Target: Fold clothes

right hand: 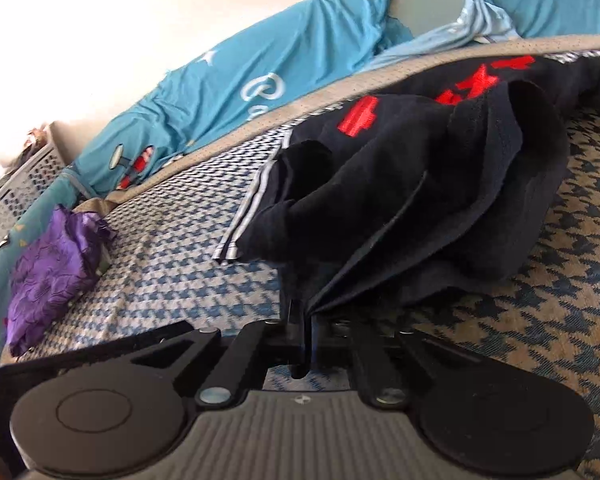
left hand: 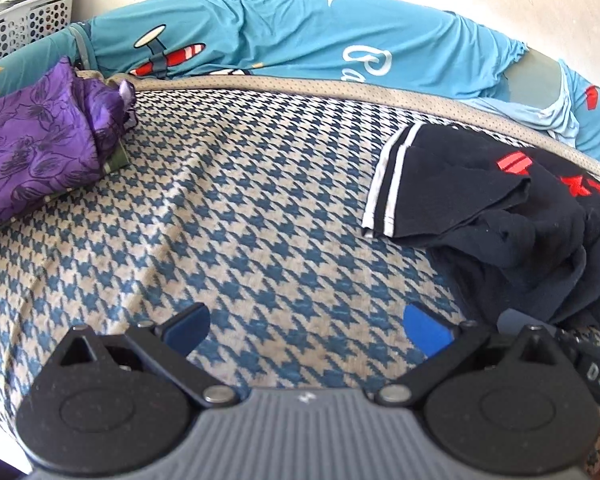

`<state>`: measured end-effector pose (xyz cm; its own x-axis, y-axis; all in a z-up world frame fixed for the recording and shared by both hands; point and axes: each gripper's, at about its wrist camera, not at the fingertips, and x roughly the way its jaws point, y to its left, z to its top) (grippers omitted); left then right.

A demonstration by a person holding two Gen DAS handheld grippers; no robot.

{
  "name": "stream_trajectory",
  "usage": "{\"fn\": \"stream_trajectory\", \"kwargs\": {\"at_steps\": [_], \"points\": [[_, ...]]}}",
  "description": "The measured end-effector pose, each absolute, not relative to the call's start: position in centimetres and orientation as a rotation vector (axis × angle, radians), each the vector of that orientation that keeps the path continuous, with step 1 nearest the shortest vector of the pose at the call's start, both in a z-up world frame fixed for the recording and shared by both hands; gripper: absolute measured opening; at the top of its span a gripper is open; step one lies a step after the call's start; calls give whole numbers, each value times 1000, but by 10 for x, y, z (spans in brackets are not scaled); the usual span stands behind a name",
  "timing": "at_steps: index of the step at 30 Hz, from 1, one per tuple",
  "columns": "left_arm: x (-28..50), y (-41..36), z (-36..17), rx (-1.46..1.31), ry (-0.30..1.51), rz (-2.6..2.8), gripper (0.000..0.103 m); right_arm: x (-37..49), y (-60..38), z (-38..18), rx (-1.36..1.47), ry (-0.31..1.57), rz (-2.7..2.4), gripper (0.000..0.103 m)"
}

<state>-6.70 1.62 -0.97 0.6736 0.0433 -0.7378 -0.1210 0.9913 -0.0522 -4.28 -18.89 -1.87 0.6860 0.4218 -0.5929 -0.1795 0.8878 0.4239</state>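
Observation:
A dark navy shirt with white sleeve stripes and red print lies crumpled on the houndstooth bed cover, at the right in the left wrist view. My left gripper stands open over the bare cover, its blue pads well apart and holding nothing. In the right wrist view the same navy shirt fills the middle. My right gripper is shut on its near edge, and the cloth fans up out of the closed fingers. The right gripper's body shows at the left wrist view's right edge.
A folded purple floral garment rests at the left of the bed. Long pillows in blue cartoon-print covers line the wall behind. A white perforated basket stands in the far left corner.

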Motion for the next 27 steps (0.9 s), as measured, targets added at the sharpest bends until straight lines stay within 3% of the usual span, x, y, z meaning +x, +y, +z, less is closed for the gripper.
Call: {"fn": "stream_trajectory", "kwargs": {"at_steps": [21,27], "points": [[-100,64,21,-31,709,179,103,-126,-109,-14,196,729,769,6],[-98,61,17,-29,727,167,103,-132,-102,-14,99,745,794,16]]}}
